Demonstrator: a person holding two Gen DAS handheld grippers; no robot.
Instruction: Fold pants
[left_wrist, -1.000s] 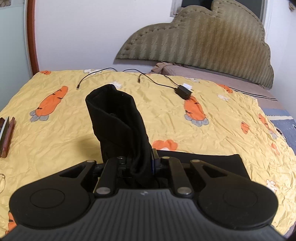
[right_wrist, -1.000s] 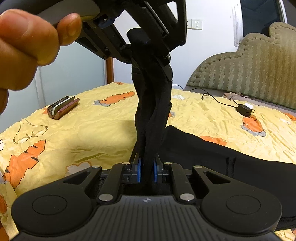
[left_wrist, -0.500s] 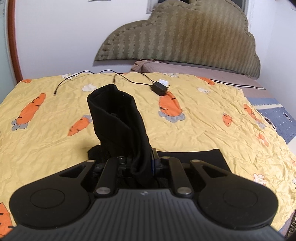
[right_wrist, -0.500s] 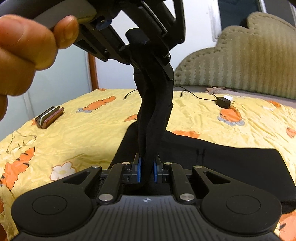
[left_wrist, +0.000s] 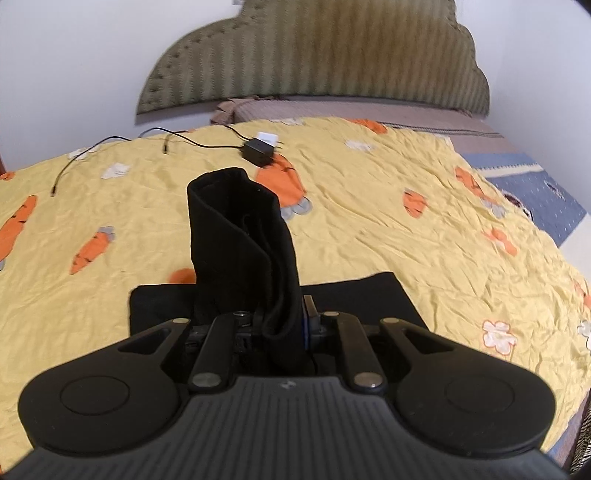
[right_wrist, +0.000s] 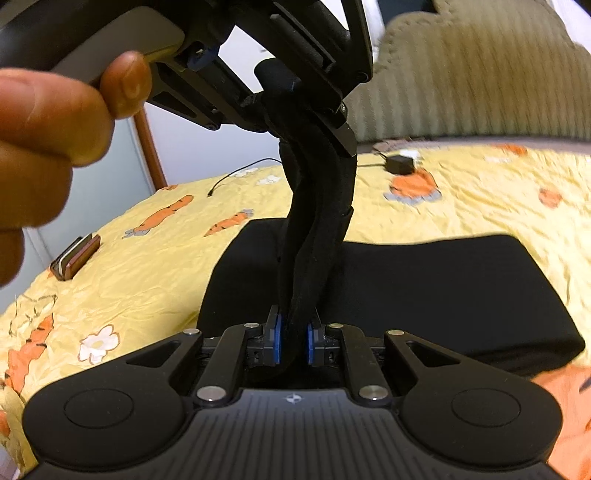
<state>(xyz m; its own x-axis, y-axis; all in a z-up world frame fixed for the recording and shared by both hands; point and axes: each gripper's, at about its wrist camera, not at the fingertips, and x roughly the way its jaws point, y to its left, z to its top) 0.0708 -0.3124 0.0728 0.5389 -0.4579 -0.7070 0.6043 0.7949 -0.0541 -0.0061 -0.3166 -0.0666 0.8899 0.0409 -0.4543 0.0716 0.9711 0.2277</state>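
Since approx. 1 s ago, both my grippers have carried the lifted edge of the pants (left_wrist: 240, 236) across the bed toward the headboard (left_wrist: 317, 59) — the charger (left_wrist: 258, 151) now sits nearer in the left wrist view, and the flat part of the garment shows a squared-off end.

L gripper (left_wrist: 284, 321): clamped on a rolled bunch of black fabric that stands up from between the fingers.

R gripper (right_wrist: 293, 339): blue pads (right_wrist: 277, 338) pressed on a taut strip of the same fabric. That strip runs up to the L gripper, seen overhead in the right wrist view with my left hand (right_wrist: 44, 133) on its handle.

Rest of the pants lies flat on the yellow carrot-print bedspread (left_wrist: 388, 206), directly under both tools — one layer raised above it.

Ref.: small stack of flat items (right_wrist: 75, 256) near the bed's left edge.
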